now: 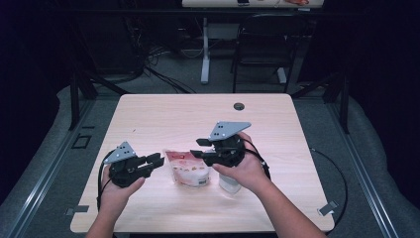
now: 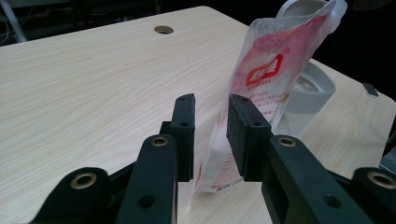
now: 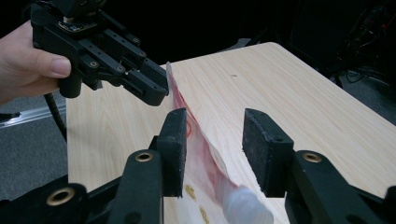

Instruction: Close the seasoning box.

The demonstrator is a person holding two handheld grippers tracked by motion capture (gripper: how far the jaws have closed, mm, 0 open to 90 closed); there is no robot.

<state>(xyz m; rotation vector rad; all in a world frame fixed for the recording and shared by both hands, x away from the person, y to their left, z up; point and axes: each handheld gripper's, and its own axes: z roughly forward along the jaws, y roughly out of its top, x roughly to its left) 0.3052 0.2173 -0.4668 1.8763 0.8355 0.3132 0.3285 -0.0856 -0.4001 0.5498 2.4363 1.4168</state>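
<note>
Pouch [image 1: 187, 168] between both grippers, near worktop's [image 1: 163, 114] front edge | left gripper [image 2: 210, 128] released astride its edge | right gripper [image 3: 215, 144] released, above it | dark room, chair [image 1: 262, 42] behind.

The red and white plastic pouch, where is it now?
In the high view, the red and white plastic pouch lies near the wooden table's front edge, between the left gripper and right gripper.

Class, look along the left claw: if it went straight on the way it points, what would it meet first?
Probably the red-and-white pouch, whose lower edge already sits between the left claw jaws; the white container lies behind it.
</note>
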